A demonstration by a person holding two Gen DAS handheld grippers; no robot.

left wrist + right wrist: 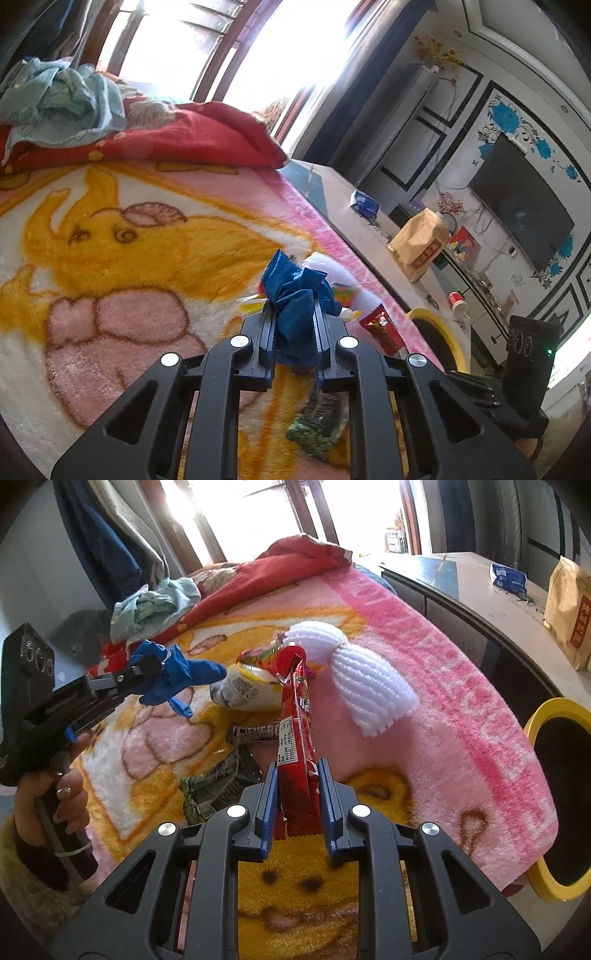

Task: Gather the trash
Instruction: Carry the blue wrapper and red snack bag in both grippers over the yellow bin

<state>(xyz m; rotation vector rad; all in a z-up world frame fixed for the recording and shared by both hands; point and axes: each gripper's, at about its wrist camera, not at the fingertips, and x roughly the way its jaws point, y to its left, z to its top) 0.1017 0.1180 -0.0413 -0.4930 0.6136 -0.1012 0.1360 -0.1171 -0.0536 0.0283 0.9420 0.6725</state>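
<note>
My left gripper point(295, 325) pinches a limp, crumpled blue wrapper point(295, 295); my right gripper point(297, 797) clamps a light, crinkly red packet point(297, 738) near its tail, likely slippery.

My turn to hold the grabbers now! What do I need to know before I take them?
Left hand-held gripper: shut on the crumpled blue wrapper, lifted off the blanket.
Right hand-held gripper: shut on the long red wrapper.
Yellow-rimmed bin: beside the bed, on the right.
Done: two pieces picked up, neither binned yet.
Left: drop both in, then fetch the white-and-yellow packet and the dark green wrapper from the blanket.
</note>
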